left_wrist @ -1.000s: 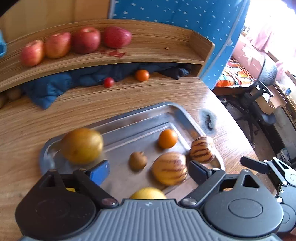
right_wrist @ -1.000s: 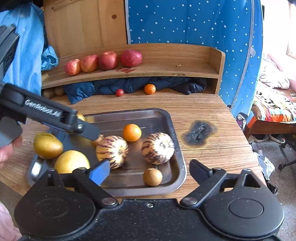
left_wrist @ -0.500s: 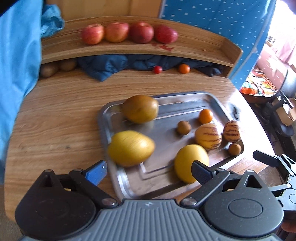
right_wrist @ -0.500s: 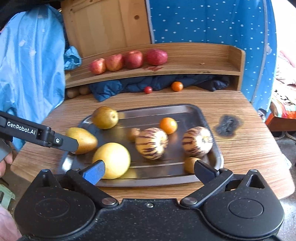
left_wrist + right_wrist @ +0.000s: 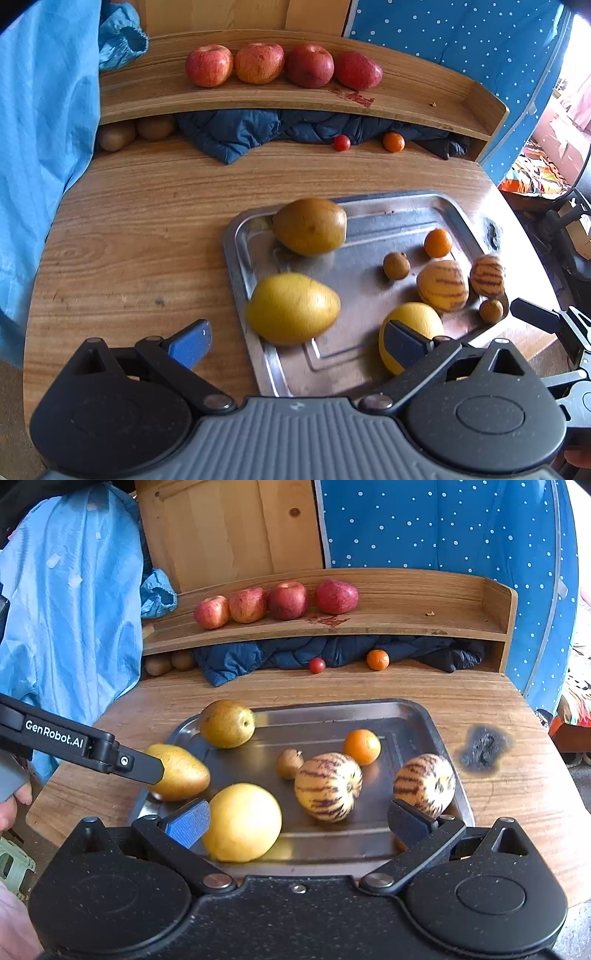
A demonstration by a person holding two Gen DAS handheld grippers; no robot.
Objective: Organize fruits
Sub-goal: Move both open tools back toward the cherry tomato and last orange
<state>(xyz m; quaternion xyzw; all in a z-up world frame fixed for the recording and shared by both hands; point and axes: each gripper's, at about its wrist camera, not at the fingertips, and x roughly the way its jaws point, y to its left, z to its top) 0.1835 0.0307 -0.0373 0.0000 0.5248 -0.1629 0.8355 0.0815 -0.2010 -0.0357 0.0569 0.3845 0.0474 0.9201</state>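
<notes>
The round wooden surface (image 5: 369,690) carries a shallow stainless-steel tray (image 5: 413,716) that holds most of the fruit; its near-left corner looks close to the surface edge, so a hard push there could shove the tray off. Both grippers hang at the near side of it, holding nothing: the left gripper (image 5: 295,339) has its fingers wide apart, the right gripper (image 5: 299,821) likewise. Largest risk, as I judge it: the yellow-green pear-shaped fruit (image 5: 291,308) lies over the tray's left rim, so a glancing touch could roll it onto the surface. The round yellow fruit (image 5: 242,821) sits just beside the right gripper's blue-padded finger and looks smooth; an off-centre grip may squirt it out. The two striped cream-and-purple melons (image 5: 328,786) lie near each other, so closing on one could nudge its neighbour. The small orange tangerine (image 5: 362,746) and the small brown kiwi-like fruit (image 5: 289,762) would roll freely on bare metal. The four red apples (image 5: 275,603) on the curved wooden shelf (image 5: 424,624) are well apart from the tray.
</notes>
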